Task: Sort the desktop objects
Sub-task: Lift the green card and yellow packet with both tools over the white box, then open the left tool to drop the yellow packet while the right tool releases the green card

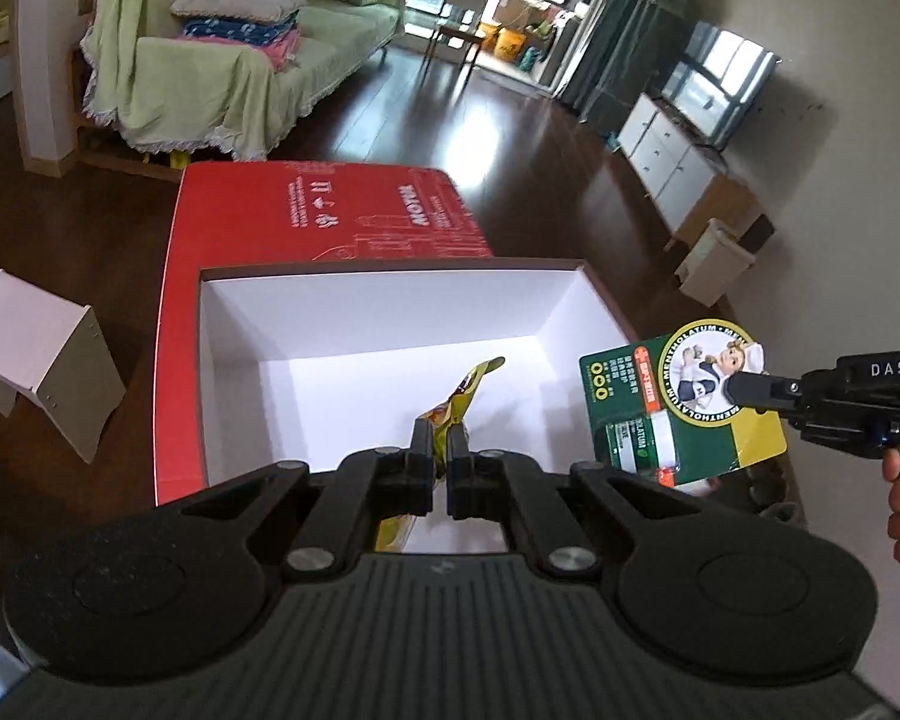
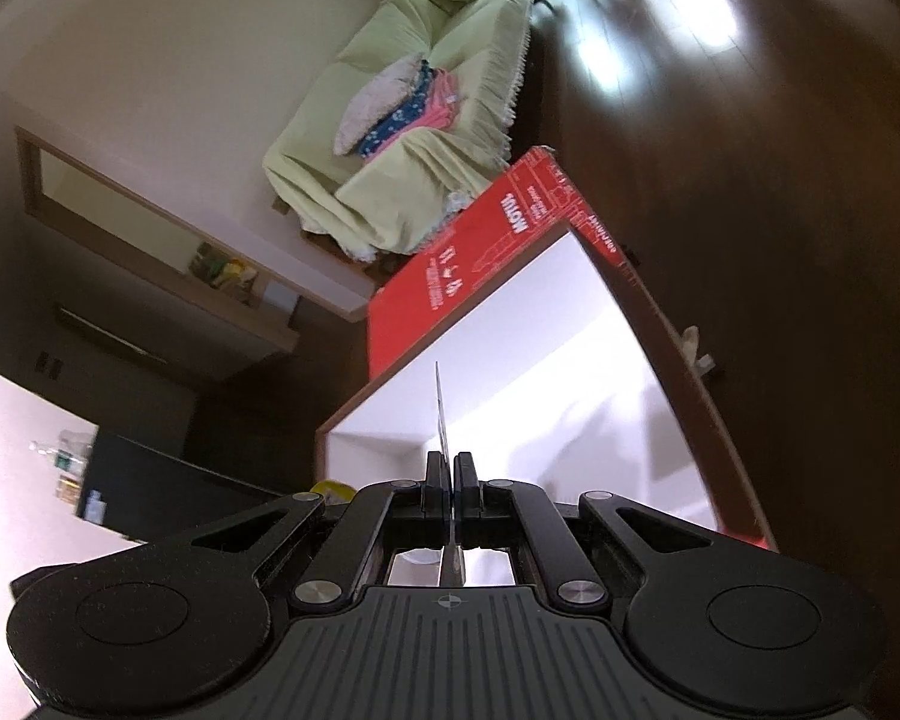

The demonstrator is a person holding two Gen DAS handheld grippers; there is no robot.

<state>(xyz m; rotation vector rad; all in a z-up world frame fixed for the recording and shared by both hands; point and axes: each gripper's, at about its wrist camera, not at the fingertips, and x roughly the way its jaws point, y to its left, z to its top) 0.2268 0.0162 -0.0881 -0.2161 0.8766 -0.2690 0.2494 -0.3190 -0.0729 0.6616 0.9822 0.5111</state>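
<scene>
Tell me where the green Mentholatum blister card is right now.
In the left wrist view, the green Mentholatum blister card is at the right, pinched in the right gripper beside the right rim of the open red cardboard box with white inside.

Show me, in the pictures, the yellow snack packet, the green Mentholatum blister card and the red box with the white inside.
yellow snack packet (image 1: 457, 405): left wrist view, upper part.
green Mentholatum blister card (image 1: 630, 384): left wrist view, printed face.
red box (image 1: 330, 210): left wrist view, lid.

We note each matte-black plastic two-finger tool, left (image 1: 441, 450) and right (image 2: 450, 474): ribbed grey housing, round silver pivot screws, white "DAS" lettering on the right body.
</scene>
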